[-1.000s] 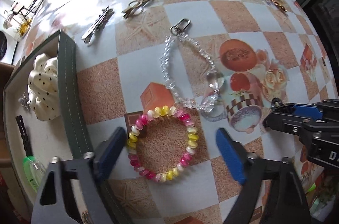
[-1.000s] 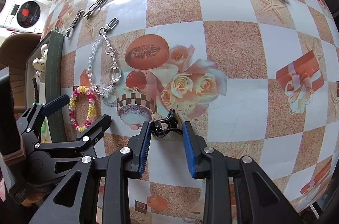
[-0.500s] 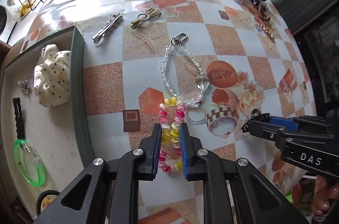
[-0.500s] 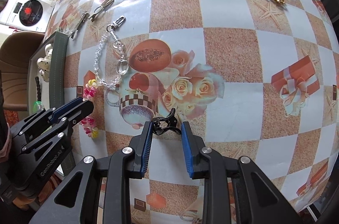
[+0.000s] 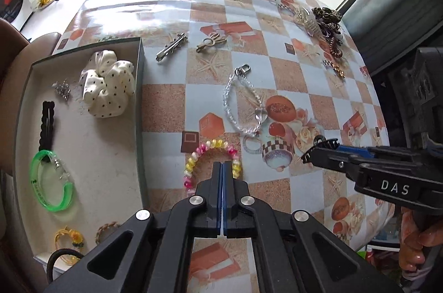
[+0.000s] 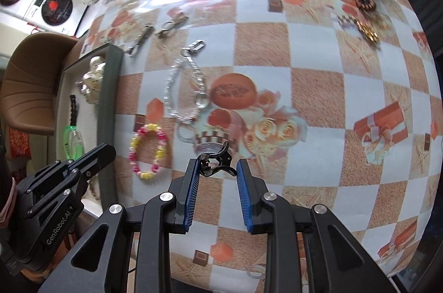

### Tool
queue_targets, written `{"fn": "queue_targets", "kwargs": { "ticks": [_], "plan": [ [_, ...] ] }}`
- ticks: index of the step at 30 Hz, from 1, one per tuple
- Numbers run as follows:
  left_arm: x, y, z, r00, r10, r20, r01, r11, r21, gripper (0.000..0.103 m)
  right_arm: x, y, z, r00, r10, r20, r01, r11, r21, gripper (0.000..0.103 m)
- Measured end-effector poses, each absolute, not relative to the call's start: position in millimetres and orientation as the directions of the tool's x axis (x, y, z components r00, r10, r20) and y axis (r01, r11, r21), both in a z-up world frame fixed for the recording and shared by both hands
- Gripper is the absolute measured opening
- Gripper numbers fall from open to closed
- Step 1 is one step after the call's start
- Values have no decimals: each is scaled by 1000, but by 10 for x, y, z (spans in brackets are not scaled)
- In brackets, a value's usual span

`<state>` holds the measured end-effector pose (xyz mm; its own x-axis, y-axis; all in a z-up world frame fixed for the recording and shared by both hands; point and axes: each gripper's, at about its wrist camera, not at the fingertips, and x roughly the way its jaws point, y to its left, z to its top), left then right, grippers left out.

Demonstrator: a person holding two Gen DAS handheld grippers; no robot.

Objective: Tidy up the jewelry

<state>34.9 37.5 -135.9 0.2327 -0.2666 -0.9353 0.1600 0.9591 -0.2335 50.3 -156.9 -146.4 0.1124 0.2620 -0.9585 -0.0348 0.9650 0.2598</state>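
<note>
A pink-and-yellow bead bracelet (image 5: pixel 191 168) lies as a round ring on the patterned tablecloth (image 6: pixel 313 96), beside the grey-green tray (image 5: pixel 139 110). My left gripper (image 5: pixel 223 167) hangs above it with its jaws pressed together and nothing between them. In the right wrist view the bracelet (image 6: pixel 160 138) sits apart from that gripper (image 6: pixel 108 150). My right gripper (image 6: pixel 218 168) is shut on a small black claw clip (image 6: pixel 205 164), lifted off the table. The left wrist view shows it (image 5: pixel 318 151) at the right.
The tray holds a white dotted scrunchie (image 5: pixel 108 85), a green bangle (image 5: pixel 52 182), a black clip and small pieces. On the cloth lie a clear bead chain (image 5: pixel 243 104), a silver barrette (image 5: pixel 171 48), a bronze clip (image 5: pixel 211 41) and a far-right pile (image 5: pixel 326 18).
The left jaws went from wide open to fully shut, squeezing the bracelet on the way; it now lies round on the table. Both grippers have risen. The right still holds the black clip.
</note>
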Motion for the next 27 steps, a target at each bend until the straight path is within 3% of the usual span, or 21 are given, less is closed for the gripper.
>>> {"fn": "queue_targets", "kwargs": {
  "ticks": [9,11,12,17,18,19,22,27],
  "plan": [
    [254,20,-1535,226,-152,-962,271,958,-88,5,462,-1543,-1453,99,258,-961,-31,966,256,30],
    [245,-90,-1590,216,-142,-966,306,949,-71,76,445,-1608,-1467,98,255,-962,-17,967,255,30],
    [233,-143,-1605,226,-120,-967,314,948,-44,102,436,-1650,-1472,99,253,-962,-7,967,254,30],
    [265,-332,-1671,279,-55,-959,345,937,46,102,394,-1890,-1487,104,247,-963,40,967,252,30],
    [292,-340,-1700,272,-56,-961,341,939,41,98,388,-1930,-1494,104,246,-964,48,967,252,30],
    [322,-348,-1735,266,-51,-963,334,942,43,86,381,-1963,-1504,103,246,-964,54,966,252,30],
    [396,-371,-1868,210,-57,-976,331,943,16,65,361,-2049,-1523,101,248,-963,70,964,256,30],
    [455,-338,-2036,155,-64,-986,307,952,-14,64,340,-2124,-1542,97,255,-962,82,961,263,30]
  ]
}}
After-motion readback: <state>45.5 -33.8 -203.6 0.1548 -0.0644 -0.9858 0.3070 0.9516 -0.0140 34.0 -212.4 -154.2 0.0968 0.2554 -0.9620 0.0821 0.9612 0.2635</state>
